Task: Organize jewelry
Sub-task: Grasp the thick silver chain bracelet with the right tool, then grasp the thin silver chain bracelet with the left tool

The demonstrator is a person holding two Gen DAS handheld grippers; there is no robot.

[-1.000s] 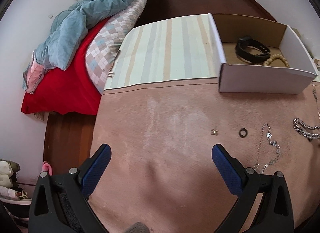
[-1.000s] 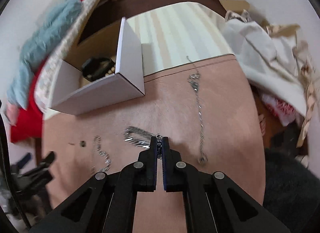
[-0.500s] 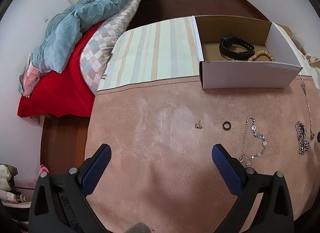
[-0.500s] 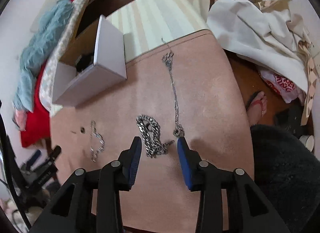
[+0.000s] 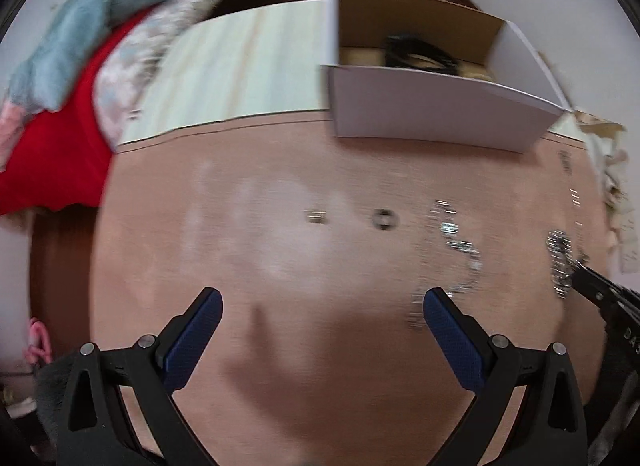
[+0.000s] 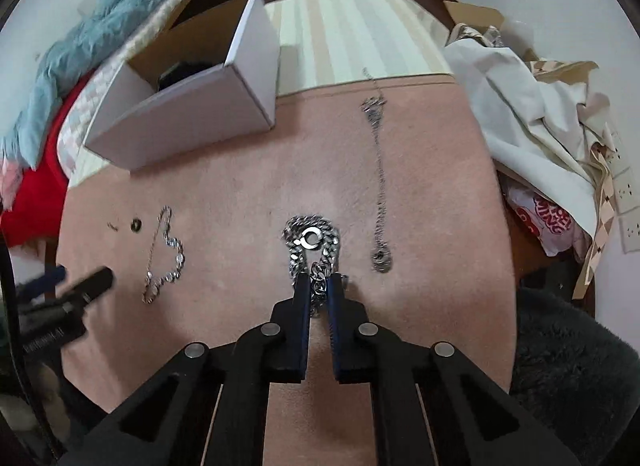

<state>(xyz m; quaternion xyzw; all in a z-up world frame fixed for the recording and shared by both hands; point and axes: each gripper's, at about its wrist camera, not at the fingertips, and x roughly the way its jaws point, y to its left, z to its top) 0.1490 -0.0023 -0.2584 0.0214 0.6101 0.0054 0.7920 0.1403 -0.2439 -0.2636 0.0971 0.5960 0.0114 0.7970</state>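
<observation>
— Where is the chain [image 6: 314,244] lying?
— It is bunching on the mat [image 6: 248,201], running straight ahead from my right gripper [image 6: 319,290], whose jaws are nearly closing on its near end (left gripper [image 5: 320,316] is gaping wide, holding nothing). The box [image 6: 192,113] is sitting ahead-left.

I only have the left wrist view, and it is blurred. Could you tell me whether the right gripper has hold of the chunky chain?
Observer: Yes. The right gripper has its jaws closed on the near end of the chunky chain, which lies on the pink mat.
Operator: Thank you. Does anything lie close to the chain's right?
Observer: A thin necklace lies stretched out straight there, apart from the chain.
Operator: And beyond that necklace?
Observer: A heap of white cloth sits at the mat's right edge.
</observation>
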